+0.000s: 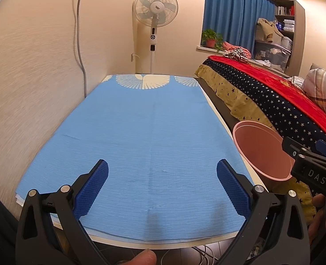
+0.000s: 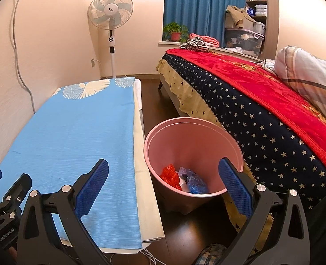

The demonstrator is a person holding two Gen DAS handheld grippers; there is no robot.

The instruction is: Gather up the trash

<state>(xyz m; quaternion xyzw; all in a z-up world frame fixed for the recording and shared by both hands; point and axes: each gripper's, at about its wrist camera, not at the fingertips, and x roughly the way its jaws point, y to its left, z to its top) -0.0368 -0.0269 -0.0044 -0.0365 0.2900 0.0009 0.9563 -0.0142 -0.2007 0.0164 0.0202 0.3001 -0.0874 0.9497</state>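
Your left gripper (image 1: 162,187) hangs over the near end of the table, its jaws spread wide with nothing between them; the blue pads (image 1: 92,190) are ribbed with a fine waffle grid, set in black plastic arms with round metal pivots. Beneath it lies a light blue cloth (image 1: 141,132), finely ribbed, with white fan-feather prints at the far end, covering the long rectangular table (image 2: 145,176), whose cream edge shows along the right.

Your right gripper (image 2: 163,187) is likewise spread wide and holds nothing, hovering above the floor gap between table and bed. There stands the pink bin (image 2: 194,132), a smooth round plastic bucket, upright, mouth facing up, tapering towards its base. Inside at the bottom lie a crinkled red wrapper (image 2: 169,175) on the left and a crumpled blue plastic bag (image 2: 195,181) just beside it on the right, with a white scrap between them.

To the right runs the bed, draped in a star-printed navy blanket (image 2: 262,128) and plush red cover (image 2: 262,84). A white pedestal fan (image 2: 111,11) stands far off.
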